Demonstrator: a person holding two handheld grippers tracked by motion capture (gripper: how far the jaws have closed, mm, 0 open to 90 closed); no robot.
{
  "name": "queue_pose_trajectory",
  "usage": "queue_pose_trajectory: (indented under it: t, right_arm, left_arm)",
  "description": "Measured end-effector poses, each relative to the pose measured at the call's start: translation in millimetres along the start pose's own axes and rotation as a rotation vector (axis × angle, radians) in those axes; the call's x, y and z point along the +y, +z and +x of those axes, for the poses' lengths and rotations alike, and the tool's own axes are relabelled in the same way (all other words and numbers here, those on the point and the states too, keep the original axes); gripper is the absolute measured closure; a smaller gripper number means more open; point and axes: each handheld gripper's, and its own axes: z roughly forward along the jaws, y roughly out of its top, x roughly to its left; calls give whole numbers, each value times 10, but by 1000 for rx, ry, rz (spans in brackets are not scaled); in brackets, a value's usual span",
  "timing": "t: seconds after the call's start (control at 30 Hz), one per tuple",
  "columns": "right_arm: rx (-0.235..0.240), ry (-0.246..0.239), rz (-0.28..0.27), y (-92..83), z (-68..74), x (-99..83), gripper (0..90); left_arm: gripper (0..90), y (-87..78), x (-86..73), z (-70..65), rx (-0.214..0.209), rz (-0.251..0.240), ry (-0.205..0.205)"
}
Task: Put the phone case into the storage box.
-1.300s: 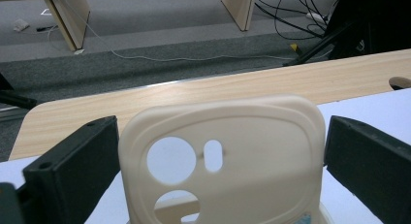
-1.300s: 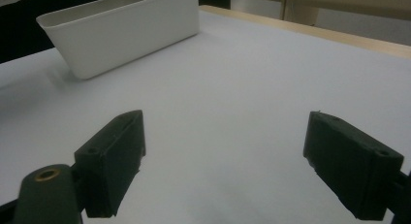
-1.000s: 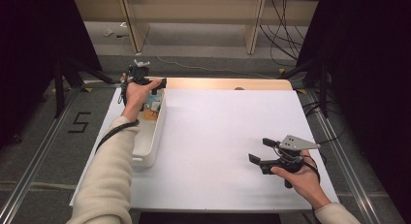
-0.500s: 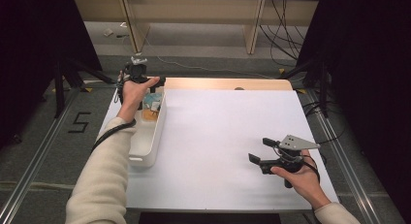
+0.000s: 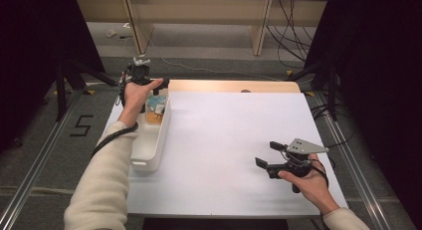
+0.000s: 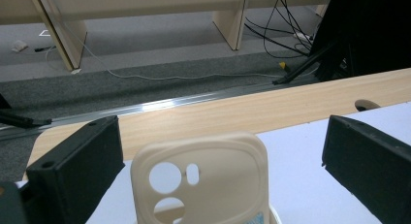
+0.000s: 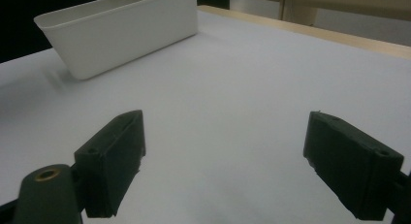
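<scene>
Left gripper (image 5: 149, 85) is up at approx 10 o'clock on the table, over the far end of the white bin (image 5: 160, 140), jaws wide apart w/ nothing clamped btwn them. In the left gripper view a beige phone case (image 6: 201, 183) w/ camera cutouts stands upright btwn the jaws, touching neither, and the bin also has some orange/white stuff (image 5: 155, 113) I can't make out. Right gripper (image 5: 268, 158) sits at approx 4 o'clock over bare white tabletop (image 5: 229, 125), jaws also spread open and empty, well apart from the bin.

black "5" marking (image 5: 81, 125) on floor
</scene>
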Motion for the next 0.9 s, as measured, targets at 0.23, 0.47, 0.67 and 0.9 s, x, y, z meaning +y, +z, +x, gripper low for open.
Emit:
queue_pose_trajectory:
  t: [0.23,0.47,0.67,0.9]
  right_arm:
    - [0,0,1,1,1,2,159]
    - [-3,2,1,-3,-1,5,159]
    - [-5,2,0,-3,2,9,159]
    - [-7,5,0,-4,-1,9,159]
  left_arm:
    - [6,-90,-26,-11,-16,-7,4]
    - [6,-216,-59,-18,-36,-14,10]
    - [8,-304,-106,9,-44,-5,15]
    - [14,-419,-170,0,-64,-7,17]
